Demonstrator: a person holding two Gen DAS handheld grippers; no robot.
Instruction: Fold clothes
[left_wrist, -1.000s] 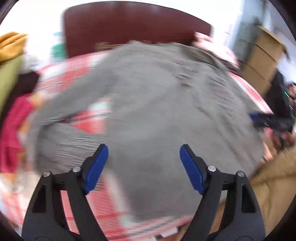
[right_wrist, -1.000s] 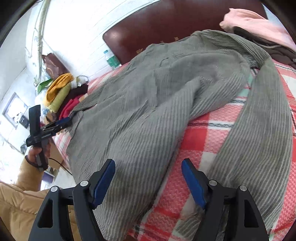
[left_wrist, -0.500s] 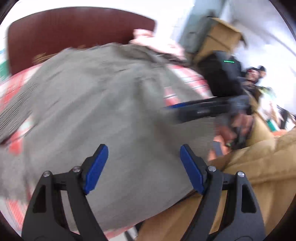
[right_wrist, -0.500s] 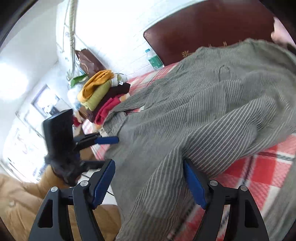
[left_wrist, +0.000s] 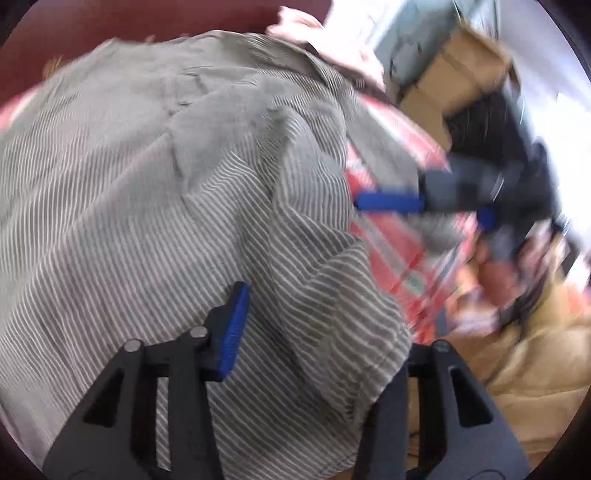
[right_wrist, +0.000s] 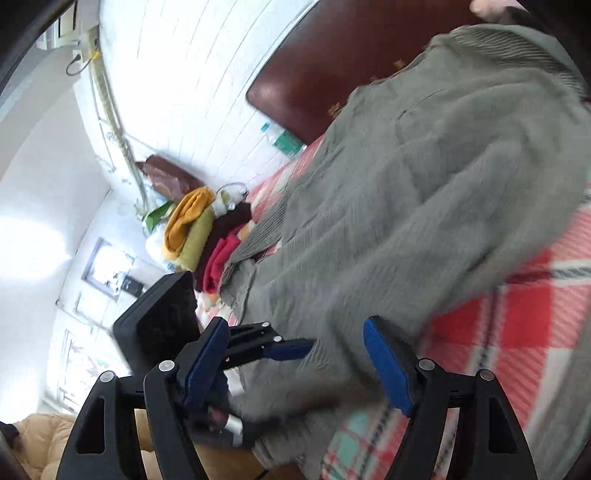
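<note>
Grey striped shirt (left_wrist: 192, 192) lay spread over a red plaid bedspread (left_wrist: 399, 236), its collar end toward the dark wooden headboard (right_wrist: 332, 74).

Left gripper (left_wrist: 317, 332) was at the shirt's near hem. Its jaws had just been closing, with a bunched fold of hem between them. The left blue pad (left_wrist: 234, 328) lay against the cloth; the right one was buried under the fold, so whether the pads had clamped the cloth could not be told. From the right wrist view, one blue finger of this tool met the shirt's edge.

Right gripper (right_wrist: 295, 365) hovered over the shirt near the bed's edge, its jaws standing wide apart. Grey cloth lay below the gap, neither pad pressing on it.

A pile of folded clothes (right_wrist: 207, 229), mustard, olive, maroon and red, sat at the far corner of the bed. Cardboard boxes (left_wrist: 461, 81) stood beyond the bed.
</note>
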